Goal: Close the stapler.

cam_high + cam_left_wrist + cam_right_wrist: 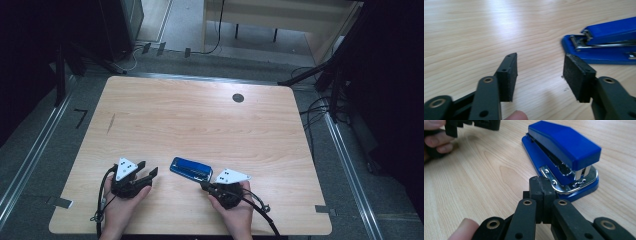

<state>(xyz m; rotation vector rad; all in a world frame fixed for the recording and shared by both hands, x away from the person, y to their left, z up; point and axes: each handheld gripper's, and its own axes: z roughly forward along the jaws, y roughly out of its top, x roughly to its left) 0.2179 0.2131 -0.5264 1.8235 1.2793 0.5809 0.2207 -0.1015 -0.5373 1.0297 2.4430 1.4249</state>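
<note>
A blue stapler (190,169) lies near the front edge of the wooden table (200,115), between my two grippers. My left gripper (148,168) sits just left of it, jaws open and pointing toward it with nothing between them. In the left gripper view the open left gripper (539,75) frames bare wood, and the stapler's (604,42) front end lies ahead to the right. My right gripper (204,186) is at the stapler's right end, shut on nothing. In the right gripper view its closed tips (543,185) rest close to the stapler's (564,152) metal hinge end.
A dark round grommet (238,98) sits in the table's far right part. Tripod legs and cables (320,107) stand on the floor right of the table. A light wooden desk (280,20) is behind. The left gripper (474,123) shows at the top left of the right gripper view.
</note>
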